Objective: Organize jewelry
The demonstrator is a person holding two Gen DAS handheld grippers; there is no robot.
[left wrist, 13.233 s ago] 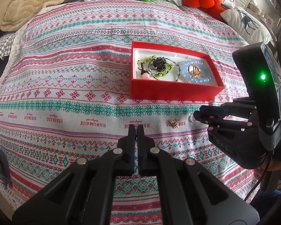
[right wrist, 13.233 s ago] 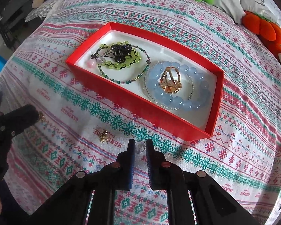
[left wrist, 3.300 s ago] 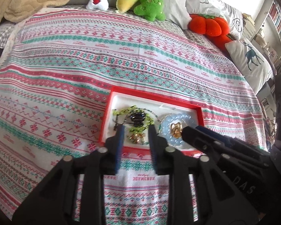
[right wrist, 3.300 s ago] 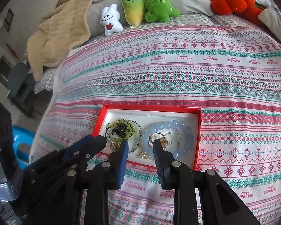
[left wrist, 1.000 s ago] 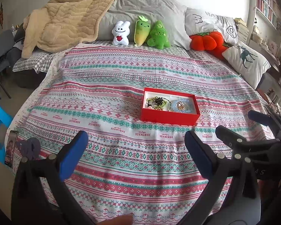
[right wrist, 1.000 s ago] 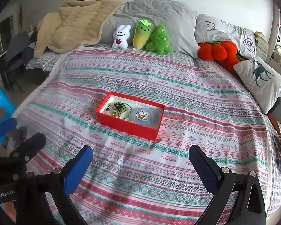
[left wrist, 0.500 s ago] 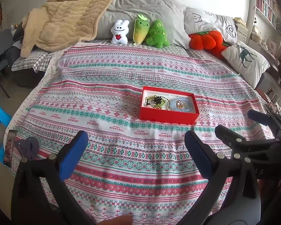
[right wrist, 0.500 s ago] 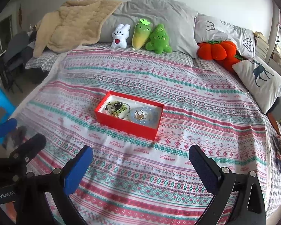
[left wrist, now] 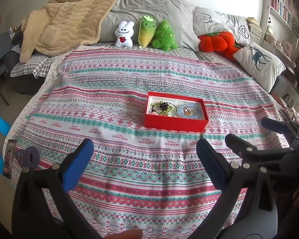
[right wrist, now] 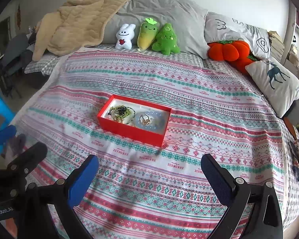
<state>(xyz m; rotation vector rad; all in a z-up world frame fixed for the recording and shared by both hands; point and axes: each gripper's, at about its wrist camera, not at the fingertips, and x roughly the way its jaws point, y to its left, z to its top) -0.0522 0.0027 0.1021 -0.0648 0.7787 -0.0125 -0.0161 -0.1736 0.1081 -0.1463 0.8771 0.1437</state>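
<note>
Grippers first: you're holding the left gripper [left wrist: 143, 163] low over the near edge of the bedspread [left wrist: 113, 131], fingers spread wide apart and carrying nothing, and the right gripper [right wrist: 149, 181] is hanging beside it just the same, wide apart and bare. Further out, the red box [right wrist: 129, 132] is sitting mid-bed, well apart from both tools. Inside it the jewelry is lying in two clusters: a green and black beaded tangle [right wrist: 120, 112] on the left, and a pale blue bead bracelet [right wrist: 156, 122] ringing a gold ring [right wrist: 144, 119] on the right. No loose pieces are showing on the cloth, so by my reading the sorting is looking finished. Keep both tools high and clear of the box walls, and avoid snagging the fabric. Beyond, plush toys [left wrist: 147, 32] and pillows are lining the headboard.
</note>
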